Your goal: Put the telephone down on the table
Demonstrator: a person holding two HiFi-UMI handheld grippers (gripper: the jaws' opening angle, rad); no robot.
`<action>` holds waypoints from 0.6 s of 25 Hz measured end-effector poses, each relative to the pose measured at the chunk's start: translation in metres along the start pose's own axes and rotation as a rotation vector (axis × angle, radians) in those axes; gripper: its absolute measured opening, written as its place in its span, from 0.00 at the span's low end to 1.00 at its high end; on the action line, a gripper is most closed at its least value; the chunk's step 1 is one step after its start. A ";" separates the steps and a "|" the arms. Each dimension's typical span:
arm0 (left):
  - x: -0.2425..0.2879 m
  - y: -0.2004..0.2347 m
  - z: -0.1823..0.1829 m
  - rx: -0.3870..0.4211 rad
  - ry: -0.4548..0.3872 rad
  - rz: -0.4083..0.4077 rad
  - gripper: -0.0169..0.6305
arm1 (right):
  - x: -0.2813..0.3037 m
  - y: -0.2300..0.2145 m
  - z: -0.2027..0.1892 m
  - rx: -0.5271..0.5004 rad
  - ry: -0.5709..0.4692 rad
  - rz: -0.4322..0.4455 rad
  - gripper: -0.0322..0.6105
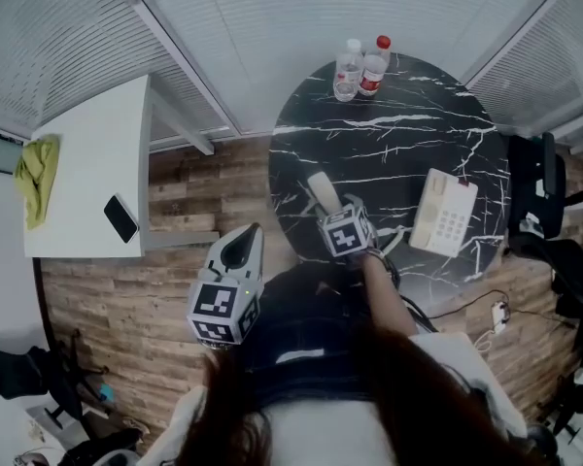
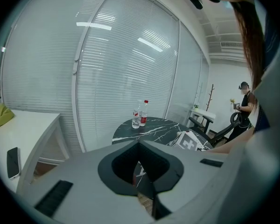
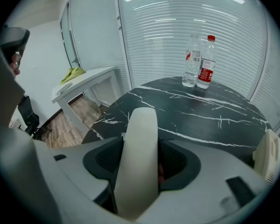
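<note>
The cream telephone handset (image 1: 323,192) sticks up out of my right gripper (image 1: 332,212) over the near left part of the round black marble table (image 1: 389,144). In the right gripper view the handset (image 3: 140,157) fills the space between the jaws, and the right gripper (image 3: 141,146) is shut on it. The cream telephone base (image 1: 445,212) with its keypad lies on the table's right side, apart from the handset; its edge (image 3: 269,155) shows at the far right. My left gripper (image 1: 245,244) hangs over the wooden floor left of the table, shut and holding nothing (image 2: 139,143).
Two water bottles (image 1: 360,68) stand at the table's far edge. A white desk (image 1: 87,173) at the left carries a black mobile phone (image 1: 120,217) and a yellow cloth (image 1: 37,173). Black office chairs (image 1: 539,183) crowd the right side. Blinds cover the windows behind.
</note>
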State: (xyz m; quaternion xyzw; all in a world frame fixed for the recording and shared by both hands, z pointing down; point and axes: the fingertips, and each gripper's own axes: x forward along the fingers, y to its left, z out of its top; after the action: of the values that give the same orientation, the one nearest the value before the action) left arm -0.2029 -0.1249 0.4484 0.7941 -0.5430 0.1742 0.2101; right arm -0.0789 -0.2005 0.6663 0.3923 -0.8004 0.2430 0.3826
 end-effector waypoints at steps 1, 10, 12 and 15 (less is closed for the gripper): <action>-0.001 -0.001 0.000 0.001 -0.003 -0.002 0.03 | -0.001 0.000 0.001 -0.004 -0.002 -0.001 0.44; -0.014 -0.018 -0.007 0.017 -0.013 -0.019 0.03 | -0.018 -0.006 -0.007 -0.054 0.018 -0.052 0.46; -0.019 -0.021 -0.009 0.026 -0.016 -0.021 0.03 | -0.024 -0.005 -0.002 -0.059 -0.011 -0.056 0.46; -0.026 -0.025 -0.013 0.018 -0.018 -0.020 0.03 | -0.036 -0.008 -0.004 -0.069 -0.013 -0.084 0.46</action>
State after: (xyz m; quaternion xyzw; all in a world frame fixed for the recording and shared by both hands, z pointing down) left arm -0.1888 -0.0894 0.4426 0.8029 -0.5354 0.1698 0.1995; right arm -0.0563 -0.1865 0.6409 0.4135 -0.7937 0.1965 0.4005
